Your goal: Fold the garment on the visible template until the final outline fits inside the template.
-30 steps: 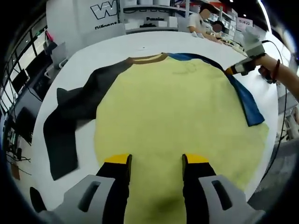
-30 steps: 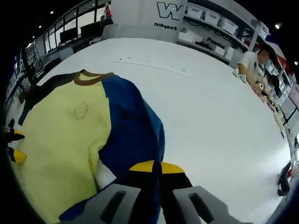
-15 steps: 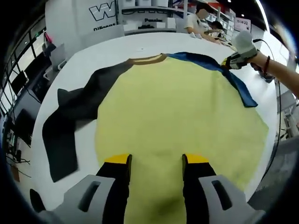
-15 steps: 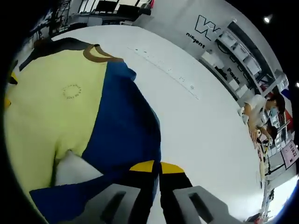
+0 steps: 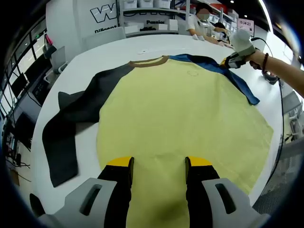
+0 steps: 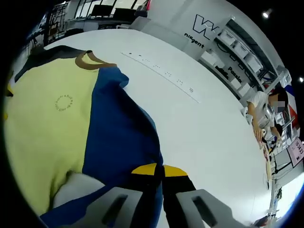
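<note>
A pale yellow long-sleeved shirt (image 5: 175, 123) with a brown collar lies spread flat on the white bench (image 6: 199, 123). Its black sleeve (image 5: 71, 123) trails off to one side. The right gripper (image 6: 159, 170), jaws together, clamps the blue sleeve (image 6: 121, 137). The left gripper (image 5: 157, 162) hangs above the shirt's hem, jaws apart.

Far white wall panel (image 5: 102, 19) carries a large outlined "W" logo; the smaller line beneath is not legible. The same "W" appears on the wall (image 6: 205, 26) in the right gripper view. Circular chest print (image 6: 64, 102) on the garment: unreadable.
</note>
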